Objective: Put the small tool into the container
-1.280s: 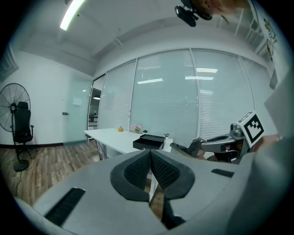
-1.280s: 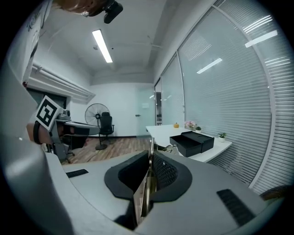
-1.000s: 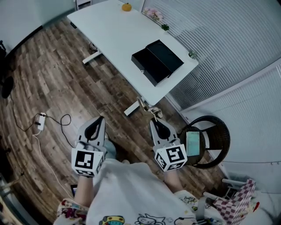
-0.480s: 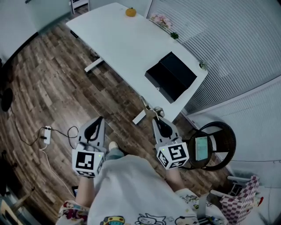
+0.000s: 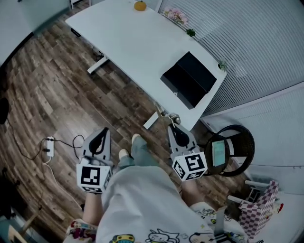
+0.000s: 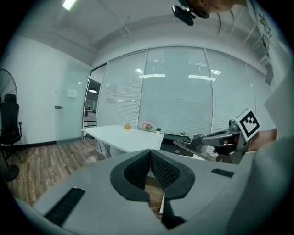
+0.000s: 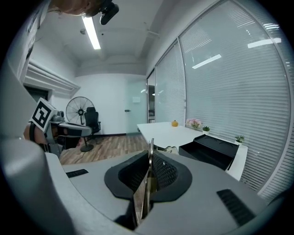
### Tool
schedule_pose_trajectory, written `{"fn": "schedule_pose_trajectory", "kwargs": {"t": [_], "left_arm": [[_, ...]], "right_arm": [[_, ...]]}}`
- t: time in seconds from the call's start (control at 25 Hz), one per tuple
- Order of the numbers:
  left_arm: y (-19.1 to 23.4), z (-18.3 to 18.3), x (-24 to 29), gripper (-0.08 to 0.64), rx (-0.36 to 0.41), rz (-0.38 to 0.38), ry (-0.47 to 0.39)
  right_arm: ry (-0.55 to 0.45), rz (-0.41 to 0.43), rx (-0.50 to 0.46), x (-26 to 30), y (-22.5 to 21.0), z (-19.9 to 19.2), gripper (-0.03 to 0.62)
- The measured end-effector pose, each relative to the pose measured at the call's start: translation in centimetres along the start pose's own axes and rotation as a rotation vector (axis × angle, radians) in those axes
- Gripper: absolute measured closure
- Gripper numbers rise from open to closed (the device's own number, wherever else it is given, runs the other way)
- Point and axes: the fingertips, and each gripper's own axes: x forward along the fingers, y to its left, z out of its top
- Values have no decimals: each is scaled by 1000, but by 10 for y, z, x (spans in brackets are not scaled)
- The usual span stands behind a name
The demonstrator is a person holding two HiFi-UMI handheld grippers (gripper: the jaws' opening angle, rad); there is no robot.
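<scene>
An open black container (image 5: 189,79) lies at the near right end of a white table (image 5: 128,42). My right gripper (image 5: 175,129) is held at waist height short of the table, shut on a thin flat metal tool (image 7: 147,183) that stands on edge between its pads. In the right gripper view the container (image 7: 212,148) shows ahead to the right, well beyond the right gripper (image 7: 150,160). My left gripper (image 5: 100,135) hangs over the wooden floor, left of the table end. Its pads (image 6: 158,167) meet with nothing between them.
A round black wicker chair (image 5: 241,142) with a lit screen on it stands right of my right gripper. A power strip (image 5: 47,144) with a cable lies on the floor at left. An orange object (image 5: 139,5) and small plants (image 5: 175,15) sit along the table's far edge.
The table and container have shifted right in the head view. A foot has stepped forward between the grippers. Both grippers hold the same pose, the tool still gripped.
</scene>
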Motion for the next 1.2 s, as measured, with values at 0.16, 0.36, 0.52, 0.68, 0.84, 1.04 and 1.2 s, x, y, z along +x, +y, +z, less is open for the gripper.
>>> {"fn": "schedule_pose_trajectory", "kwargs": {"t": [0.16, 0.36, 0.52, 0.68, 0.84, 1.04, 1.2], "left_arm": [[1, -2, 13, 555, -4, -17, 5], [4, 4, 47, 555, 6, -47, 15], [7, 15, 85, 555, 42, -92, 10], [3, 40, 141, 555, 56, -155, -2], [-11, 69, 201, 555, 95, -229, -17], [-31, 93, 262, 555, 142, -319, -13], [-45, 109, 300, 555, 146, -359, -29]], "right_arm": [[8, -31, 13, 5, -13, -1, 571], [-6, -80, 29, 20, -42, 1, 571], [-21, -136, 41, 38, -68, 6, 571], [-26, -190, 67, 60, -106, 14, 571], [-36, -250, 80, 78, -150, 27, 571], [-49, -314, 102, 93, -196, 37, 571], [-52, -342, 124, 100, -223, 40, 571]]}}
